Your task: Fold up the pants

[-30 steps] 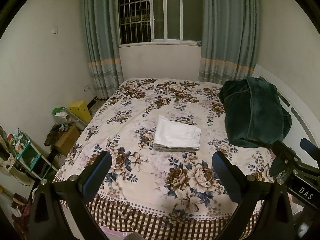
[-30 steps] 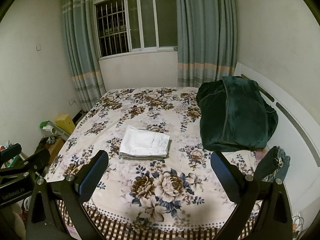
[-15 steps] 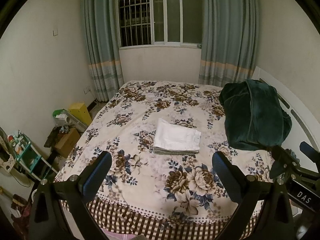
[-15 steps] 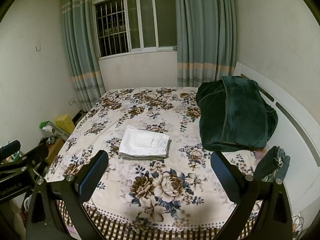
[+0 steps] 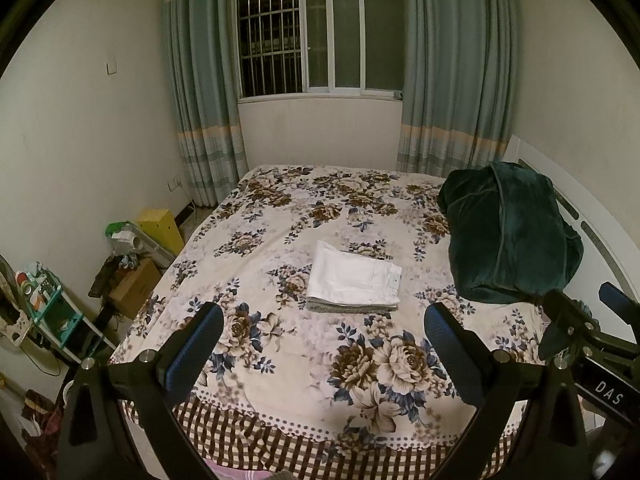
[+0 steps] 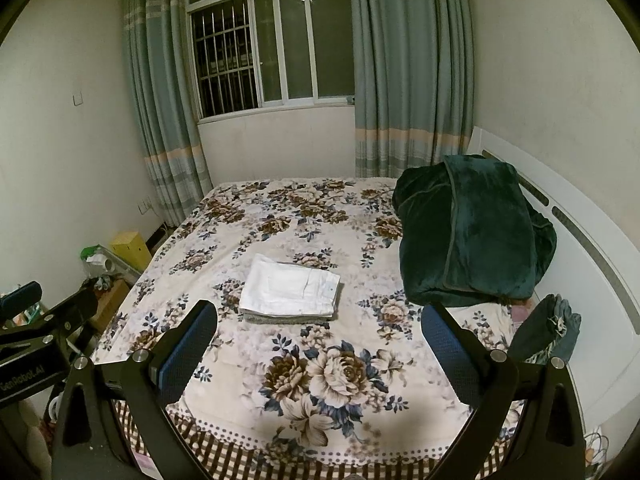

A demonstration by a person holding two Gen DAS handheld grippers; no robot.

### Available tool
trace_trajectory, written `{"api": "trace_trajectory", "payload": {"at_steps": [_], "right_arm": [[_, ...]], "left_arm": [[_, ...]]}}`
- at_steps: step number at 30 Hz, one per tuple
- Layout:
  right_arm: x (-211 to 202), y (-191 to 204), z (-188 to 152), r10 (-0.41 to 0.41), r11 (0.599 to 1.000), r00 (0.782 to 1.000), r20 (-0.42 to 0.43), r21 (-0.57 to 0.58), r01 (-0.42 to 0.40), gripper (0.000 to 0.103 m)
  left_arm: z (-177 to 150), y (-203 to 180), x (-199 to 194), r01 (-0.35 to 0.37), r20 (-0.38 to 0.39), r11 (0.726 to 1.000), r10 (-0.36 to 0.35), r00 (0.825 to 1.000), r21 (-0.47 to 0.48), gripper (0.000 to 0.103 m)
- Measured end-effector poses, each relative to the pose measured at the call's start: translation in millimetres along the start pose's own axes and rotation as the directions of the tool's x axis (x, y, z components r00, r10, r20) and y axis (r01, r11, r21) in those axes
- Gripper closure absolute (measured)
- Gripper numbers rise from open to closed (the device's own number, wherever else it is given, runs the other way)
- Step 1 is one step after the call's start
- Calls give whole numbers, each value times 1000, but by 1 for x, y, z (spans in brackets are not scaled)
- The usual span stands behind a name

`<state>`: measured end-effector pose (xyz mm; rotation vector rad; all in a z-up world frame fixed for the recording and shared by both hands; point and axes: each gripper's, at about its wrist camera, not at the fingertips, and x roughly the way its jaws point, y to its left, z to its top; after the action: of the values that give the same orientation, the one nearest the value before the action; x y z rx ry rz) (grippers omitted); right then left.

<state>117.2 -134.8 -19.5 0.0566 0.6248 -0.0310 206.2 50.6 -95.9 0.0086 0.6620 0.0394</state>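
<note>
Left wrist view: white pants [image 5: 354,281] lie folded into a neat rectangle near the middle of the bed [image 5: 280,344], flat on the floral bedspread, stacked on a thin grey folded layer [image 5: 348,306] whose edge shows along the near side. Right wrist view shows same pants [image 6: 291,287], same stack, small tag near the right edge. Nothing touching them. Left gripper [image 5: 320,344] hangs over the foot of the bed, jaws spread wide, blue pads bare, well short of the pants. Right gripper [image 6: 316,342] likewise spread wide with nothing between the fingers, over the near edge of the bed. Each gripper's body shows at the side of the other's view. Dark green blanket [image 6: 468,232] bunched at the right side of the bed against the white headboard [image 6: 592,264], apart from the pants. Brown checked trim along the near bed edge. Window [image 5: 320,36] with bars and blue-green curtains [image 5: 452,72] on the far wall. Yellow box [image 5: 160,228], cardboard box [image 5: 134,286] and clutter on the floor left of the bed.
</note>
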Motion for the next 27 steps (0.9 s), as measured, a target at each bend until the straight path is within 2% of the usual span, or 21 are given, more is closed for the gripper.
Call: {"api": "trace_trajectory", "payload": {"at_steps": [27], "right_arm": [[-1,2,-4,-3,1000,1000,3,5,3,0]], "left_arm": [[3,-1,0,-1,3,1000,1,1000,-3,0]]}}
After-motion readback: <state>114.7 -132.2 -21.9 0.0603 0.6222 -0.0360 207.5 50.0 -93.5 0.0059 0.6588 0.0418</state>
